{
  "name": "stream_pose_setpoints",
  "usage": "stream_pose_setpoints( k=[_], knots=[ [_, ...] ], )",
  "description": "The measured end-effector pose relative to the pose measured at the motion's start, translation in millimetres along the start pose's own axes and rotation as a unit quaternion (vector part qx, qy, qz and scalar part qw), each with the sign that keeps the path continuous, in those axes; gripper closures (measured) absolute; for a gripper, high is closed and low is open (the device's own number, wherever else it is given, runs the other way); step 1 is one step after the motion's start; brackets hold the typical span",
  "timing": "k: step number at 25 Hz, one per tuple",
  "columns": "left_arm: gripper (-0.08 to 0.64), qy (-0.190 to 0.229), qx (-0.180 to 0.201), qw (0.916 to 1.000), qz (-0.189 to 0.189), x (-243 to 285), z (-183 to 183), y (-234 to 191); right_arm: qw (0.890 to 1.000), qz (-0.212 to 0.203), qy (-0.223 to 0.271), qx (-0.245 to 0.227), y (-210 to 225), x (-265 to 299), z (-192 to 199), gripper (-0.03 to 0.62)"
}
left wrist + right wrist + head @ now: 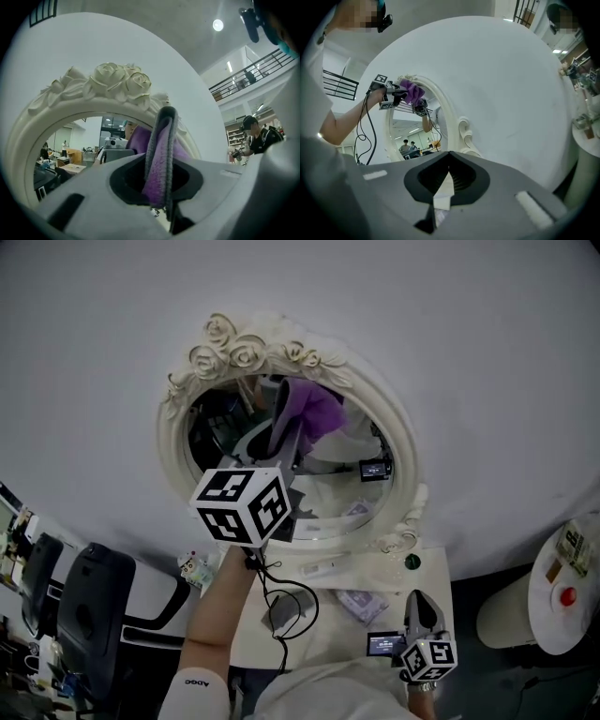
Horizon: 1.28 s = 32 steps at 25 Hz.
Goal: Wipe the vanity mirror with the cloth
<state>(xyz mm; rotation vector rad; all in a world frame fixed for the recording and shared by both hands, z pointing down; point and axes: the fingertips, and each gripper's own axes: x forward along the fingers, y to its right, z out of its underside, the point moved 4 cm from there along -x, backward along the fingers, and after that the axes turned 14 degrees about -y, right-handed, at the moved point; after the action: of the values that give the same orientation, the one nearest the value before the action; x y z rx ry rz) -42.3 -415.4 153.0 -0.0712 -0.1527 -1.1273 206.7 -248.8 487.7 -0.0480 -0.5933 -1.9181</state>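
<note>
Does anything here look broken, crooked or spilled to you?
Nothing stands out. The vanity mirror stands upright with its rose-topped frame whole, and the purple cloth is clamped in the left gripper's jaws up near the mirror's top edge.

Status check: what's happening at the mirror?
Left claw shut on cloth, at mirror top. Right claw shut, empty, low. Nothing in the way.

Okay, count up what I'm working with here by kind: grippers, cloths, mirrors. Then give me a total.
Grippers: 2, the left gripper and the right gripper
Cloths: 1, the purple cloth, held in the left gripper's jaws
Mirrors: 1, the vanity mirror with its white rose frame
Total: 4
</note>
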Motion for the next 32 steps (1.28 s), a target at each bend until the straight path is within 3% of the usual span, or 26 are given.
stream_pose_setpoints(
  k=[6, 13, 22, 28, 32],
  knots=[
    [0.502, 0.009, -0.009, 0.9999, -0.009, 12.8, -11.5, -9.1, 0.999, 0.041, 0.006, 0.021, 21.1, -18.9, 12.6, 0.584],
    [0.500, 0.019, -0.016, 0.9995, -0.021, 1.7, -19.5, -35.5, 0.999, 0.051, 0.005, 0.015, 23.6, -18.8, 12.6, 0.584],
    [0.500, 0.020, -0.016, 0.9940, -0.106, -37.0, -13.0, -100.3, 0.999, 0.036, -0.005, 0.000, 14.4, -7.1, 10.8, 0.584],
    [0.500, 0.005, 0.012, 0.9847, -0.173, -57.8, -2.3, -134.3, 1.000, 0.021, -0.011, -0.016, 6.3, 0.5, 8.9, 0.584],
    [0.500, -0.003, -0.001, 0.9805, -0.196, -67.6, 8.5, -154.4, 1.000, 0.014, -0.012, -0.024, 3.5, 3.2, 5.9, 0.584]
  ],
)
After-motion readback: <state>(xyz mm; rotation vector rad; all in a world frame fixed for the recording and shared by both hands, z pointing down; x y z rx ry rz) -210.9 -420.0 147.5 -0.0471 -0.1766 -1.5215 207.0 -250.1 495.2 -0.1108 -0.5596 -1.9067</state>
